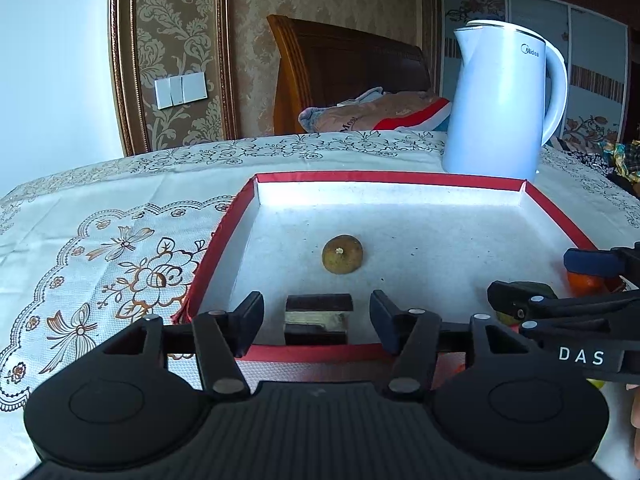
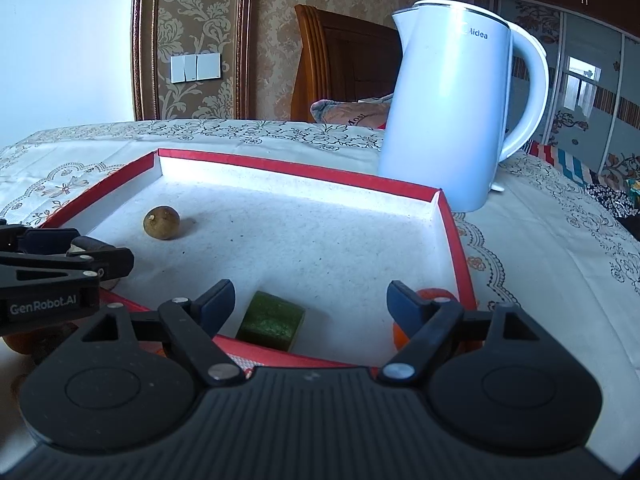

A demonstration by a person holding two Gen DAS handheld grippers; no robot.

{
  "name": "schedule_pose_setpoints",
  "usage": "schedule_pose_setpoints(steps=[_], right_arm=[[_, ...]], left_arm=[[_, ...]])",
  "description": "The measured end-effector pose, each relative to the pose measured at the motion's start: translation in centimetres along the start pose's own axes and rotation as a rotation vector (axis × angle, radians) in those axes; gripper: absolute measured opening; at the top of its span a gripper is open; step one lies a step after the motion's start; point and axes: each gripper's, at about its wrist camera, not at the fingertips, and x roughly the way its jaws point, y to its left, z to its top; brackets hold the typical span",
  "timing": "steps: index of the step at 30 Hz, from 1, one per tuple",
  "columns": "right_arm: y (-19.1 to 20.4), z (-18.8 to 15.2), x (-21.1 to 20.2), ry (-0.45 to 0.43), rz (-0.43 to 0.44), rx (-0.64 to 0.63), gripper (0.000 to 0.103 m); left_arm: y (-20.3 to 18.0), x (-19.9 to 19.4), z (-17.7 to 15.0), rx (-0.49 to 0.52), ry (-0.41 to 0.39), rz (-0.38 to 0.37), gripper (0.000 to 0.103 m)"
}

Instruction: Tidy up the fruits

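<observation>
Red-rimmed white tray (image 2: 304,170), brown fruit (image 2: 161,223), floral cream tablecloth (image 1: 120,248)

The left gripper (image 1: 317,318) stands open over the near edge of the red tray (image 1: 390,178), a dark block (image 1: 318,320) between its fingers, untouched. A brown round fruit (image 1: 343,254) lies at 12 o'clock; the white kettle (image 1: 500,100) at 1 o'clock.
</observation>
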Motion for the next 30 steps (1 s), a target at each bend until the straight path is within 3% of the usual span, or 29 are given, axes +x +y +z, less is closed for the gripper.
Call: schedule_pose_setpoints(steps=[25, 30], right_arm=[[-0.8, -0.8, -2.1, -0.043, 0.064, 0.066, 0.09], [-1.1, -1.1, -3.0, -0.059, 0.083, 0.08, 0.094]], left_arm=[[1.1, -3.2, -0.9, -0.026, -0.068, 0.004, 0.059], [2.3, -5.3, -1.4, -0.068, -0.097, -0.036, 0.059]])
